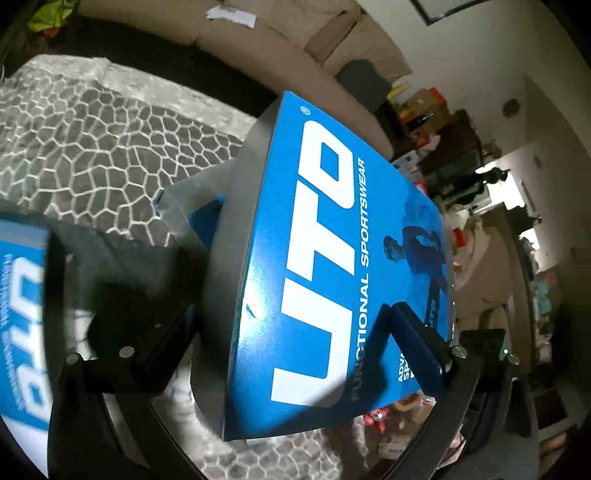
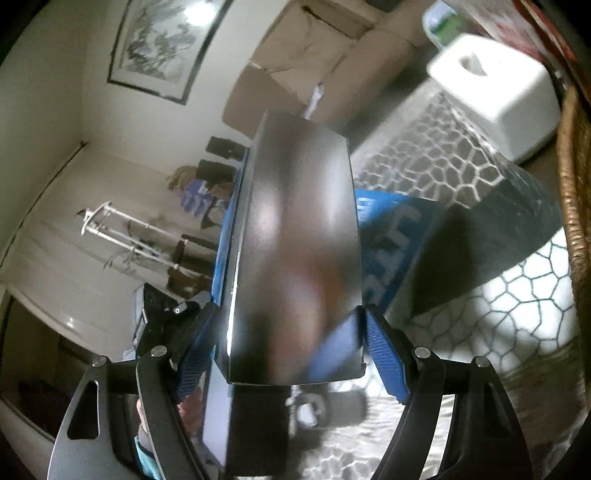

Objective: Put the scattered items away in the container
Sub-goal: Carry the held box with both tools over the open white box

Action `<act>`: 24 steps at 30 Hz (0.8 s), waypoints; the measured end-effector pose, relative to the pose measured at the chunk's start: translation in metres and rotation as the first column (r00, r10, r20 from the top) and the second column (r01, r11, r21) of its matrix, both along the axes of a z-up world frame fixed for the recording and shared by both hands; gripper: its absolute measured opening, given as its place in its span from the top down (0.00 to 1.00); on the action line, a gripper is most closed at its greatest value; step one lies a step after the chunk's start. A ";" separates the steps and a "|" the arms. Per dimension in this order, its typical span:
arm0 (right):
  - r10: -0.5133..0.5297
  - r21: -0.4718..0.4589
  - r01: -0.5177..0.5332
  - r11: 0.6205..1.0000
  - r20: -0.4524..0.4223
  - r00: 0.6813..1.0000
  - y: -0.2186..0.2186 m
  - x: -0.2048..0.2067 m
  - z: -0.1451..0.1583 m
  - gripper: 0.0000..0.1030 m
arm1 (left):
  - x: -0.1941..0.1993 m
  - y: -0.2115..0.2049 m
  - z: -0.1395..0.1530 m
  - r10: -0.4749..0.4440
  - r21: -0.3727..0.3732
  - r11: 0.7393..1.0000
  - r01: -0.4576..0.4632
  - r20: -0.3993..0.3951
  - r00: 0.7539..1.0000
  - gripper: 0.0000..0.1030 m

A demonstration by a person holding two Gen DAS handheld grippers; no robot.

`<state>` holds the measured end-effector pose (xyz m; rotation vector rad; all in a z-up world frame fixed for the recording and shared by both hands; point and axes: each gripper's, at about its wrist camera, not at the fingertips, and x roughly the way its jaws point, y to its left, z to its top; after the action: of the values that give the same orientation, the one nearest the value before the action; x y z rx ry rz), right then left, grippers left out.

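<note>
You've got a blue UTP box (image 1: 332, 266) pinched in your left gripper (image 1: 295, 350), lifted up off the patterned grey cloth (image 1: 92, 147) and tilted, big white "UTP FUNCTIONAL SPORTSWEAR" lettering facing the camera. One blue pad (image 1: 417, 347) presses flat on the printed face and the other finger (image 1: 162, 347) sits on the far side, behind the grey edge, so the jaws are clamped around that box. A second box with the same blue print (image 1: 22, 317) sits at the left edge of that view, touching a dark panel; hard to tell what it rests on.

Your right gripper (image 2: 295, 350) is holding another box (image 2: 299, 251), seen end-on along its glossy dark grey side, with a blue edge peeking out on its left. Both blue textured pads (image 2: 386, 358) sit tight against its sides, so that one's clenched on the box too. The box is blurred, so no print is readable on it.

Behind it, a blue printed box (image 2: 395, 243) lies on the cloth next to a dark block (image 2: 498, 229). Farther back there's a white tissue box (image 2: 495, 85), and a wicker basket (image 2: 572, 184) rim runs down the right edge. A beige sofa (image 1: 288, 33) curves along the top of the left view, and a framed ink painting (image 2: 162, 40) hangs on the wall in the right view.
</note>
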<state>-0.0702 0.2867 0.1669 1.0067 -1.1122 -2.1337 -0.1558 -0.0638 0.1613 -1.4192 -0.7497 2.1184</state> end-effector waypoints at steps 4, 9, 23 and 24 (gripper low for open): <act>0.056 0.006 -0.056 0.998 -0.042 0.998 -0.037 0.011 0.031 0.23 | 0.029 -0.039 0.035 0.021 -0.004 1.000 -0.021 -0.042 0.999 0.01; 0.144 0.007 -0.144 0.990 -0.072 0.987 -0.105 0.018 0.055 0.23 | 0.071 -0.111 0.065 0.098 -0.011 0.995 -0.099 -0.078 0.992 0.01; 0.289 -0.004 -0.289 0.957 -0.027 0.957 -0.278 0.017 0.045 0.23 | 0.134 -0.275 0.060 0.254 -0.020 0.966 -0.256 -0.074 0.964 0.01; 0.291 -0.004 -0.291 0.957 -0.021 0.957 -0.283 0.015 0.043 0.23 | 0.135 -0.286 0.054 0.261 -0.017 0.965 -0.262 -0.066 0.963 0.01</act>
<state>-0.0548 0.0036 0.2095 1.0704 -0.8985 -1.8979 -0.0205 -0.3498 0.2156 -1.3204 -0.9325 2.3673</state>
